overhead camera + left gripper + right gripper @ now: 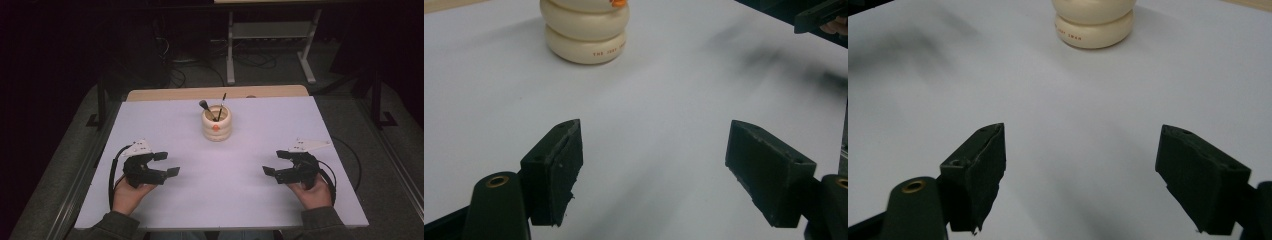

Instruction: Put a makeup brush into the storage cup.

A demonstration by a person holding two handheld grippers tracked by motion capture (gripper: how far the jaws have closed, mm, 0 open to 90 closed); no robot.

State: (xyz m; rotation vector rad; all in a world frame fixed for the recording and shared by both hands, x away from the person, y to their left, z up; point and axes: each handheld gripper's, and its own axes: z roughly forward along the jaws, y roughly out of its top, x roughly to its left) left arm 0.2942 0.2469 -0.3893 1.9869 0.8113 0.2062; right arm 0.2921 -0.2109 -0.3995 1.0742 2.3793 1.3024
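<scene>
Far behind both grippers, mid-table, stands the cream ribbed ceramic pot [216,123] holding two dark brushes [209,109]. Left gripper [167,163] and right gripper [274,162] rest near the table's front edge, well apart. Both gape wide, holding nothing.

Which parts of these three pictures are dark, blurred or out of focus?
High view: the white table top is evenly lit, the room behind is nearly black. Left gripper view: smeared grey shadows cross the upper right, and the cream ribbed ceramic holder is slightly soft. Right gripper view: a blurred shadow lies at the upper left; the near jaws look soft.
</scene>
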